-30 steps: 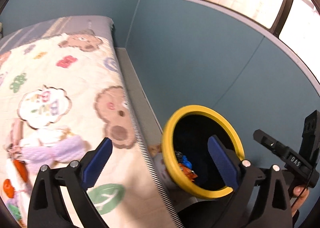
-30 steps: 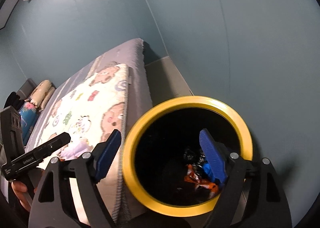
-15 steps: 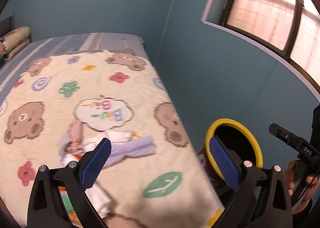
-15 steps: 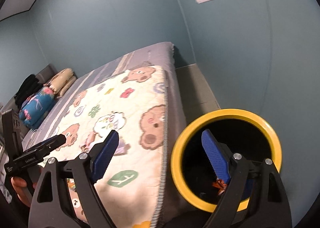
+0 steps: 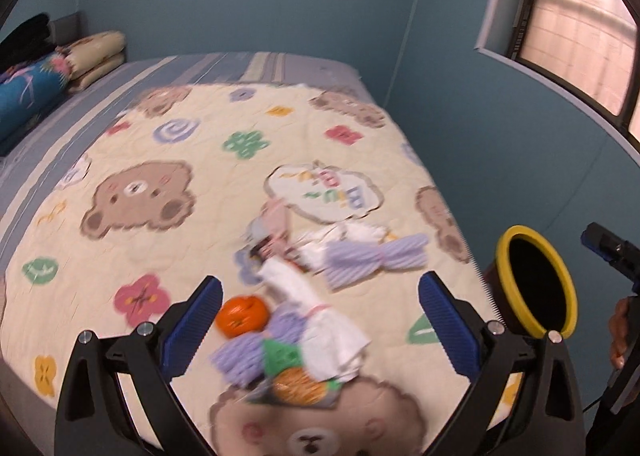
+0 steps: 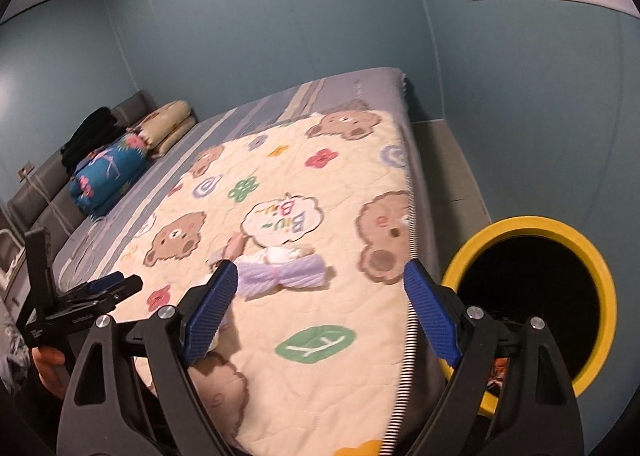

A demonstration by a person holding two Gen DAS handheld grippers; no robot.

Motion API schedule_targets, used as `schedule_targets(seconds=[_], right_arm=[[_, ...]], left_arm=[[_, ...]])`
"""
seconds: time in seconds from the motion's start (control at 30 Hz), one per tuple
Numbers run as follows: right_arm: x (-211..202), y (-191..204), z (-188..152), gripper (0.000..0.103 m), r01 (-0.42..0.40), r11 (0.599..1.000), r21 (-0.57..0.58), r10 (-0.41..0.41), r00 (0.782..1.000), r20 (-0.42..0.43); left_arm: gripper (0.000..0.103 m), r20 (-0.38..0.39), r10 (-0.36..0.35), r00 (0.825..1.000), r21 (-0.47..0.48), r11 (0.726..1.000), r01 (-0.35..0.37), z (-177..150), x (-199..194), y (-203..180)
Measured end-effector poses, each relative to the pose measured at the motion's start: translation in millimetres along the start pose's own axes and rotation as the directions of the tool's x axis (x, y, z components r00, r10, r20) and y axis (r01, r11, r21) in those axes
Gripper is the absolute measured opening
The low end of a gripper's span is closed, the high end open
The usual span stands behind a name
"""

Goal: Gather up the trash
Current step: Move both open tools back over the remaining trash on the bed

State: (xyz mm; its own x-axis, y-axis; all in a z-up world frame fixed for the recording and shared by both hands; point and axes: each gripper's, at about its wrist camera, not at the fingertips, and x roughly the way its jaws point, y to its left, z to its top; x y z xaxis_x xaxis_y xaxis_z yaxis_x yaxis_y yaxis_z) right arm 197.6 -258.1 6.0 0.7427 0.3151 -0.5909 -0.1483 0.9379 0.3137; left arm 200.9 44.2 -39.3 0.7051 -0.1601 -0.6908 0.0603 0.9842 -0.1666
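so both hand-held grippers are hanging over the bed with nothing in them. the left hand-held gripper (image 5: 320, 320) is gaping wide over the pile of trash (image 5: 296, 320) on the bear quilt (image 5: 132, 191), and the right hand-held gripper (image 6: 316, 316) is gaping just as wide, sitting between the quilt edge and the yellow-rimmed bin (image 6: 532, 296) on the floor beside the bed.

the trash is bunched up near the close edge of the quilt: an orange round thing (image 5: 241, 316), purple striped wrappers (image 5: 376, 262), white crumpled paper (image 5: 316, 320), and some green and orange packet (image 5: 296, 380) underneath. it's blurry, so i'm not calling exactly what each piece is.

what i'm thinking could go wrong: the pieces are overlapping, so closing on one is probably dragging its neighbours along or pinching the quilt too. the orange thing looks round, so a sloppy squeeze is likely popping it out sideways and sending it rolling. light wrappers are also the kind of stuff that slips out on the way to the bin, and there's a floor gap between bed and wall where it'd be landing.

other stuff around: folded blankets (image 6: 108, 175) and a pillow (image 6: 168, 127) are sitting up by the headboard, well apart from the pile, window (image 5: 580, 35) up on the wall. nothing's really blocking the pile, just the mattress edge standing between it and the bin mouth.
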Motion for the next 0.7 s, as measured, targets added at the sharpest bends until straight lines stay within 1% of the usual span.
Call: schedule_targets(seconds=[0.1,0.33,0.47,0.7], right_arm=[[12,14,-3,0.081,-0.025,1.0,-0.014,0.024,0.999,-0.027],[40,46,-13,0.081,-0.079,0.995,-0.064,0.073,0.993,-0.088],[60,61,-22,0.081,-0.106,0.991,-0.084,0.094,0.986,-0.138],[101,83,-37,0.081,-0.168,0.981,-0.099,0.142,0.963,-0.228]], left_arm=[[0.095,-0.019,0.02,1.0,-0.024,1.0,-0.02,-11,3,18],[0.095,-0.072,0.031,0.997,-0.09,0.995,-0.037,-32,19,49],[0.095,-0.095,0.038,0.995,-0.122,0.991,-0.049,-42,30,63],[0.095,-0.136,0.034,0.99,-0.188,0.98,-0.059,-58,46,88]])
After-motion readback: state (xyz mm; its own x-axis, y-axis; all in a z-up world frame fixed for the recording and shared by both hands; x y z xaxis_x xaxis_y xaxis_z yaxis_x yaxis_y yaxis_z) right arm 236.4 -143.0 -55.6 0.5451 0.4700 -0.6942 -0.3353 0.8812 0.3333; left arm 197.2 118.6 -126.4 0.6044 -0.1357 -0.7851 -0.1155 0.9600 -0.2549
